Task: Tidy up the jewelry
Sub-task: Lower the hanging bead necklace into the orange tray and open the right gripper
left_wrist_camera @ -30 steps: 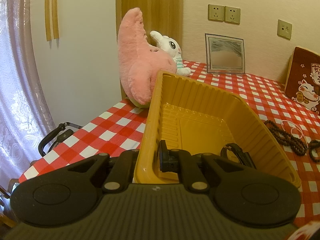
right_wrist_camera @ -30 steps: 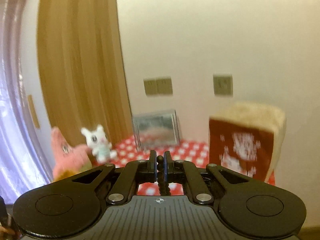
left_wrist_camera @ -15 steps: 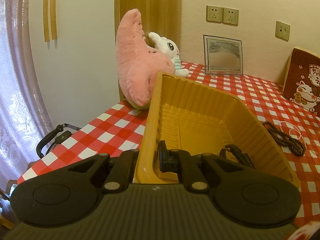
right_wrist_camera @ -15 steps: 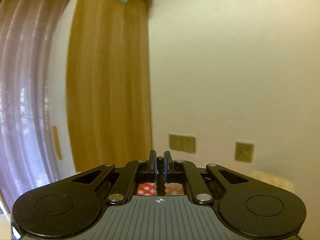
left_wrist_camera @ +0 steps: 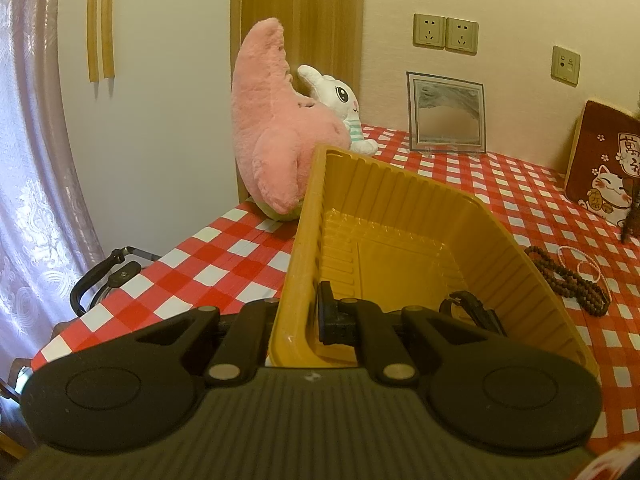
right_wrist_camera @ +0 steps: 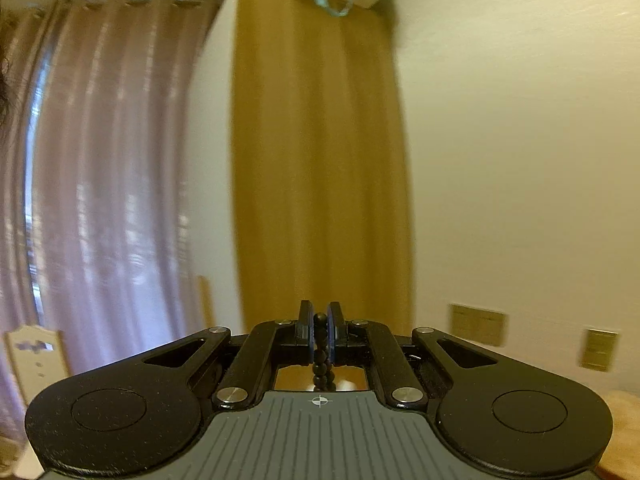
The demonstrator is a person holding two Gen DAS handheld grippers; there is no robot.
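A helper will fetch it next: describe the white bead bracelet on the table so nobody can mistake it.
Start at the yellow tray on the red-checked tablecloth. To its right lies a dark brown bead string, and the white bead bracelet lies right against it. It is thin, pale and looped, unlike the thick dark beads.

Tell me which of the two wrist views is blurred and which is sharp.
Right wrist view: curtain, wood panel and wall sockets are smeared, though the right gripper and its black bead string stay crisp. Left wrist view: sharp throughout, with fisheye bending at the edges.
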